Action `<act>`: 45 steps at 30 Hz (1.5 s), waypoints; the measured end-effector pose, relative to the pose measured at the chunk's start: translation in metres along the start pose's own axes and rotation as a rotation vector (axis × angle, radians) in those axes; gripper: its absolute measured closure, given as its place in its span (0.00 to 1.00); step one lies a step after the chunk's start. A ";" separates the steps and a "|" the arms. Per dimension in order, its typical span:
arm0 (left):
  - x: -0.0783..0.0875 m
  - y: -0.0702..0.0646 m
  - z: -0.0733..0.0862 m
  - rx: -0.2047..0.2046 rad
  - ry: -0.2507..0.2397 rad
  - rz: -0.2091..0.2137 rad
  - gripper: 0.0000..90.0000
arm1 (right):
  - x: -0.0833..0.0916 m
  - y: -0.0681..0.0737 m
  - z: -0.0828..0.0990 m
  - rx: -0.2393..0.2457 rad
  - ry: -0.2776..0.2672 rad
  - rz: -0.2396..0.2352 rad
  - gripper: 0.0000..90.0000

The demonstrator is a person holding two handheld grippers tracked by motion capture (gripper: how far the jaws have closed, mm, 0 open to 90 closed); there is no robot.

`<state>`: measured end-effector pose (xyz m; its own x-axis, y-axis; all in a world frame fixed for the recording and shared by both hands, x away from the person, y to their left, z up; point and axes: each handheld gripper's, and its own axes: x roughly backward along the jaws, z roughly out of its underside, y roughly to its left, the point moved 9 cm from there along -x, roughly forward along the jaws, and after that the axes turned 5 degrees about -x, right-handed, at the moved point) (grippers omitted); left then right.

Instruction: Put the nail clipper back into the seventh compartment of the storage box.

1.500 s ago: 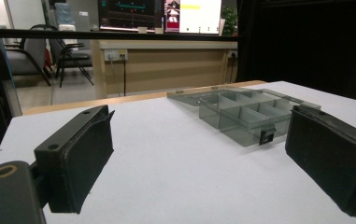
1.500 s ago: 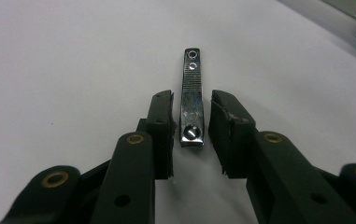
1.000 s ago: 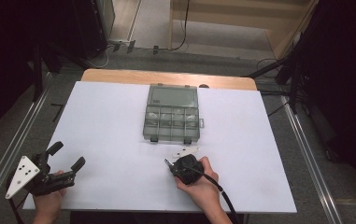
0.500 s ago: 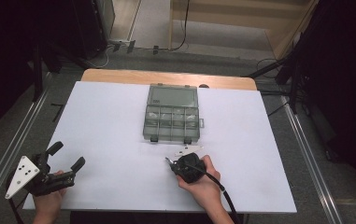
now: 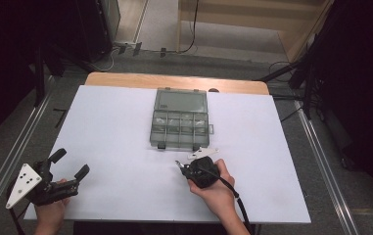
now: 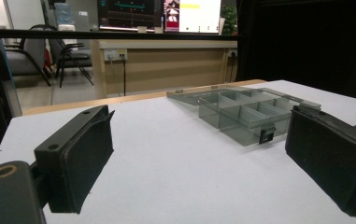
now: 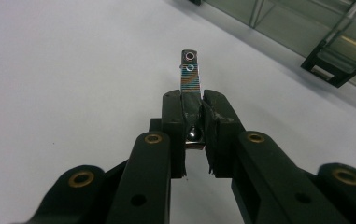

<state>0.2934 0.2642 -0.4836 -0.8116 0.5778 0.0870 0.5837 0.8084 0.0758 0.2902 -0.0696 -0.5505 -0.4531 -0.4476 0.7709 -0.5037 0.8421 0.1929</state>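
My right gripper (image 5: 186,169) rests low over the white table, just in front of a clear grey compartment box (image 5: 179,120). It is shut on a thin metal strip (image 7: 189,74) with a small hole at its far end. The strip sticks out past the pads (image 7: 173,109), and its tip hangs just above the table. The right gripper (image 7: 192,100) points away from the box's black latch (image 7: 334,67). At the table's near left corner my left gripper (image 5: 69,164) is held open with nothing between its jaws. From the left gripper (image 6: 199,121) the box (image 6: 241,109) shows ahead, lid folded back.
The white table surface (image 5: 110,127) spreads wide between the two hands. A wooden strip (image 5: 174,81) runs along the table's far edge. Metal rails (image 5: 321,161) flank both sides. Dark stands and cables sit on the floor beyond.
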 end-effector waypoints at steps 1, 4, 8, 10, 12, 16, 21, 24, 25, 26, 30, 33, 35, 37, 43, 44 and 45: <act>0.000 0.000 0.000 0.000 0.000 0.000 0.08 | 0.001 -0.001 -0.001 0.002 -0.004 -0.002 0.91; 0.000 0.000 0.000 0.001 0.000 0.000 0.08 | 0.004 -0.004 -0.005 -0.009 -0.013 -0.004 0.91; 0.000 0.000 0.000 0.001 0.000 0.000 0.08 | 0.008 -0.007 -0.008 -0.020 -0.019 -0.004 0.91; 0.000 0.000 0.000 0.003 0.001 0.001 0.08 | 0.009 -0.008 -0.010 -0.019 -0.024 -0.002 0.91; 0.000 0.000 0.000 0.004 -0.001 0.002 0.08 | 0.010 -0.009 -0.011 -0.022 -0.026 -0.001 0.91; 0.000 0.000 0.000 0.003 0.002 0.001 0.08 | 0.011 -0.011 -0.014 -0.019 -0.031 -0.003 0.91; 0.000 0.000 0.000 0.004 0.000 0.002 0.08 | 0.013 -0.012 -0.017 -0.019 -0.034 -0.001 0.91; 0.000 0.000 0.000 0.002 0.002 0.002 0.08 | 0.014 -0.014 -0.020 -0.021 -0.038 0.004 0.91; 0.000 0.000 0.000 0.002 0.001 0.001 0.08 | 0.014 -0.014 -0.020 -0.020 -0.038 0.004 0.91; 0.000 0.000 0.000 0.002 0.001 0.002 0.08 | 0.014 -0.015 -0.021 -0.021 -0.038 0.003 0.91; 0.000 0.000 0.000 0.002 0.000 0.002 0.08 | 0.016 -0.018 -0.023 -0.029 -0.046 0.005 0.91; 0.000 0.000 0.000 0.002 0.001 0.002 0.08 | 0.016 -0.019 -0.025 -0.033 -0.049 0.006 0.91; 0.000 0.000 0.000 0.001 0.001 0.002 0.08 | 0.017 -0.020 -0.026 -0.035 -0.050 0.006 0.91; 0.000 0.000 0.000 0.003 0.001 0.001 0.08 | 0.018 -0.021 -0.028 -0.037 -0.052 0.008 0.91; 0.000 0.000 0.000 0.002 0.001 0.002 0.08 | 0.020 -0.024 -0.035 -0.037 -0.063 0.015 0.91; 0.000 0.000 0.000 0.003 0.000 0.001 0.08 | 0.020 -0.024 -0.036 -0.037 -0.064 0.017 0.91; 0.000 0.000 0.000 0.004 -0.001 0.001 0.08 | 0.020 -0.025 -0.036 -0.038 -0.063 0.018 0.91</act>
<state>0.2933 0.2646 -0.4834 -0.8110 0.5787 0.0858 0.5844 0.8083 0.0717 0.3203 -0.0882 -0.5180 -0.5081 -0.4494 0.7348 -0.4672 0.8605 0.2032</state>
